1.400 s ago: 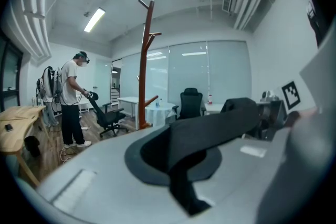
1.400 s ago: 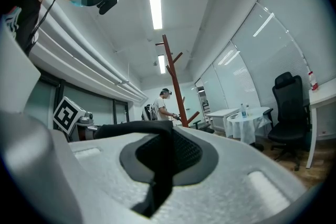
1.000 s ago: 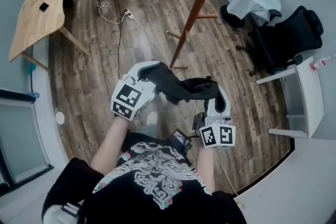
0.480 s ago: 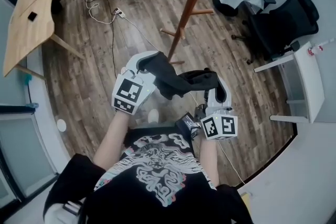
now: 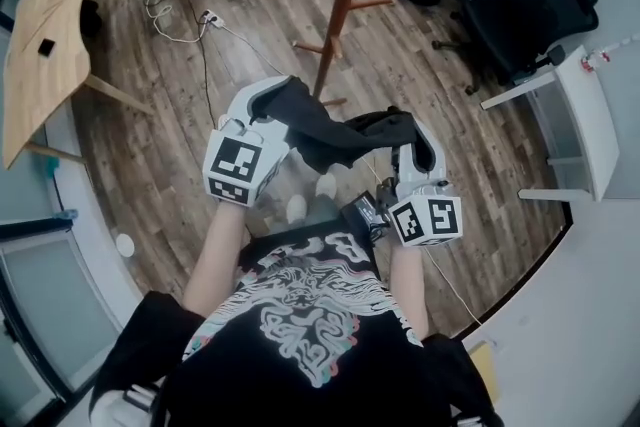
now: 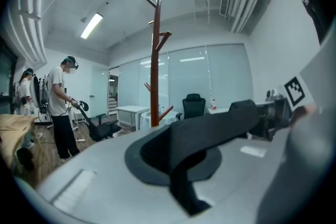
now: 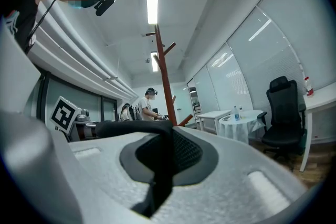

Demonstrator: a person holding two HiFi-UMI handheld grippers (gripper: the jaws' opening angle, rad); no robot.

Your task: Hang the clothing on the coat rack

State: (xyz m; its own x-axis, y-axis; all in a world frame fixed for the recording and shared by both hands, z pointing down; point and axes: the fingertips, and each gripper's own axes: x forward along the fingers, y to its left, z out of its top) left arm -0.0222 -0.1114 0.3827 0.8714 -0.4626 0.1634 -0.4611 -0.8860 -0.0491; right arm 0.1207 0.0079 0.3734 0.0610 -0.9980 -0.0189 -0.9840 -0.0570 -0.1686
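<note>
Left tool (image 5: pixel 283 99) and right tool (image 5: pixel 405 133) are both clamping shut on the dark garment (image 5: pixel 330 137). It's hanging stretched between them in the air, in front of the person's chest and just short of the coat rack (image 5: pixel 340 10). It's not touching the rack yet.

Head view is giving the layout only: the rack pole is running up from the wood floor (image 5: pixel 200 145) just past the left tool. An office chair (image 5: pixel 530 15) is sitting off to the right and a cable (image 5: pixel 185 20) is trailing at top left. Jaw contact isn't showing from up there.

Left gripper view is showing the jaws pinching a fold of the cloth, with the rest running off right toward the other tool. It's also showing the rack's full height with its upper pegs, and a second person (image 6: pixel 62 107) standing at far left. Head view is cutting off both.

Right gripper view is showing the same pinch from the other end, cloth running left. The rack is standing dead ahead with more people behind it.

Versus a second ago, both grips are holding unchanged. The tools are sitting slightly further apart, so the garment is pulling out flatter. The left tool is now closer to the rack pole. The floor scene is sliding up the frame, so the standing person's legs are nearly leaving the top edge.
</note>
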